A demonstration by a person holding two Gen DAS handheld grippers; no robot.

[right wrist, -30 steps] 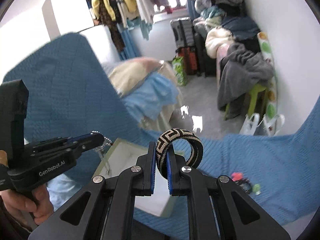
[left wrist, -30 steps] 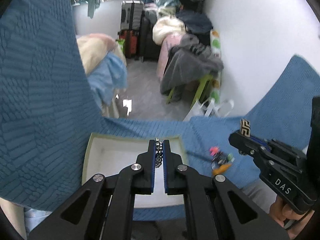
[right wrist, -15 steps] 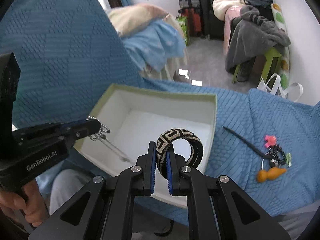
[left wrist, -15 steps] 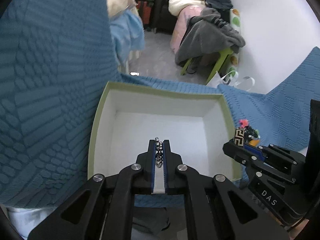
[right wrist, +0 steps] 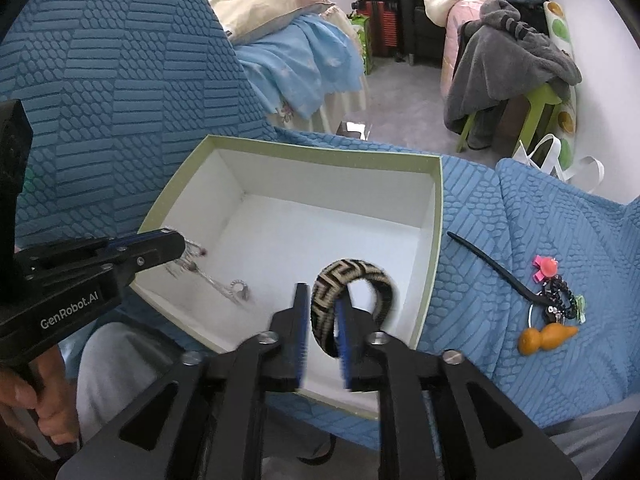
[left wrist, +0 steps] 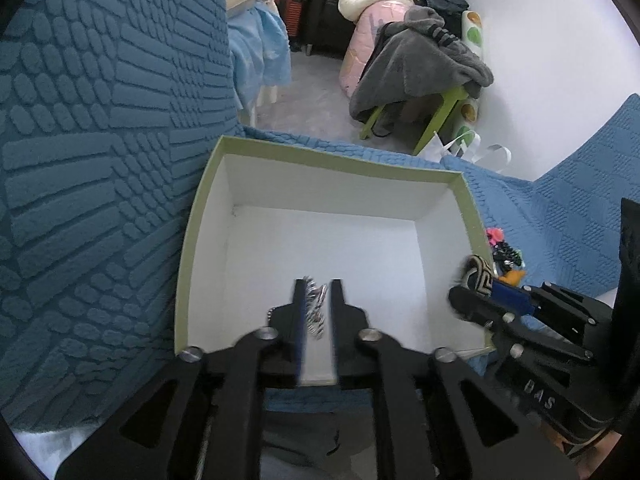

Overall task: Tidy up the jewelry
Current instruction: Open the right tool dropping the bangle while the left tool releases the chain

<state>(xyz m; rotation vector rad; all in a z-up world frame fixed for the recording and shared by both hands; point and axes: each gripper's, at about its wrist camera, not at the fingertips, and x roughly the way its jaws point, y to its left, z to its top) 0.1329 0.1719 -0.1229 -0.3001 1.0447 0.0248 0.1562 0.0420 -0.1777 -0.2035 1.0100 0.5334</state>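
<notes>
A white box with a pale green rim (left wrist: 192,216) sits on a blue textured bedspread (right wrist: 500,240), seen from two handheld grippers that both point down into it. The left gripper (left wrist: 316,292) hangs over the near middle of the box floor; its jaws have just been opening and now stand apart, with a silver chain (left wrist: 316,312) loose between them, lying against the left finger. In the right wrist view that chain trails from the gripper's tip down onto the box floor at the near left. The right gripper (right wrist: 322,300) is over the near right part of the box; its jaws too have just been opening, and a woven bangle with a black and beige key pattern (right wrist: 356,276) stands on edge between the parted fingers, no longer clamped. To the right of the box, on the bedspread, lie a black stick (right wrist: 492,264), a pink clip (right wrist: 544,267), dark beads (right wrist: 560,300) and an orange gourd-shaped charm (right wrist: 546,338). A hand (right wrist: 36,408) grips the left gripper's handle.
</notes>
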